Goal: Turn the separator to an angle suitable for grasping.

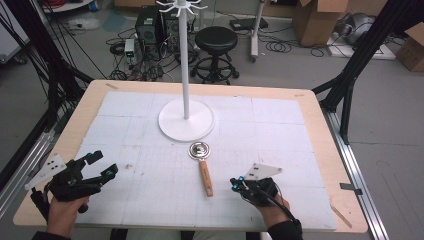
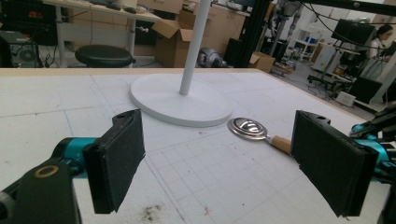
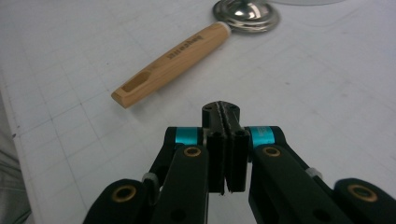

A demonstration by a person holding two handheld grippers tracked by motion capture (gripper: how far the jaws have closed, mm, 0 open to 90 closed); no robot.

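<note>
A metal scoop with a wooden handle (image 1: 204, 172) lies on the white gridded mat, its round steel bowl (image 1: 199, 150) toward the white stand's base (image 1: 186, 120). The scoop (image 2: 254, 129) appears between the jaws in the left gripper view, well beyond them. My left gripper (image 1: 101, 166) is open near the table's front left, nothing between its pads (image 2: 119, 158). My right gripper (image 1: 236, 182) is shut with its pads together on nothing, just right of the handle's end (image 3: 163, 58). In its own view the right gripper (image 3: 221, 109) points toward the handle.
A tall white stand with hooks rises from a round base at the mat's middle back (image 2: 180, 100). The wooden table edge (image 1: 330, 145) frames the mat. A black stool (image 1: 216, 40), boxes and cables sit on the floor beyond.
</note>
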